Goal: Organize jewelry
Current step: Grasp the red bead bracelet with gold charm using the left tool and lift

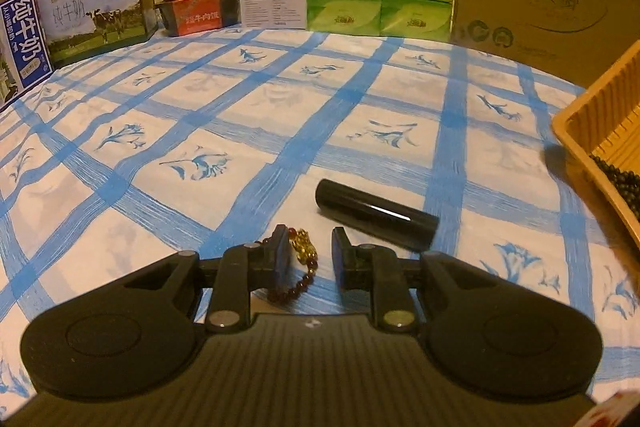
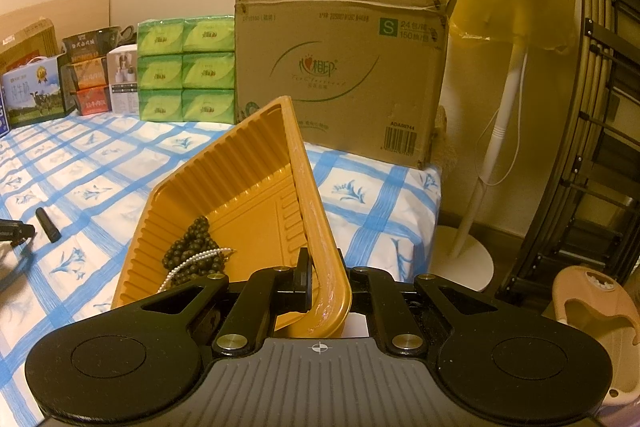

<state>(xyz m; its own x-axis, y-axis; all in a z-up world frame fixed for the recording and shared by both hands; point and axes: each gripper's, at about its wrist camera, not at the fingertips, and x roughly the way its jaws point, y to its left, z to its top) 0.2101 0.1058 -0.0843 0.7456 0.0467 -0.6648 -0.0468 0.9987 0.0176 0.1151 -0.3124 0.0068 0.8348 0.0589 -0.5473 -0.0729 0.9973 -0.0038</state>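
Bracelet (image 1: 298,259) lies between my left gripper (image 1: 310,255) fingers, parted, beside the left one. Centre before closing. My right gripper (image 2: 326,277) pinches the tray (image 2: 308,187) rim; hold steady.

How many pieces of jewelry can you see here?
3: a red bead bracelet on the cloth between the left gripper's fingers, plus a dark bead strand and a pearl strand in the yellow tray. More may hide underneath.

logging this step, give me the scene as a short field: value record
surface: blue-checked cloth
left tongs: part open over the red bead bracelet, not gripping it
right tongs: shut on the rim of the yellow tray, tilting it up
in tray: dark beads, white bead strand
nearby: black cylinder lying on the cloth
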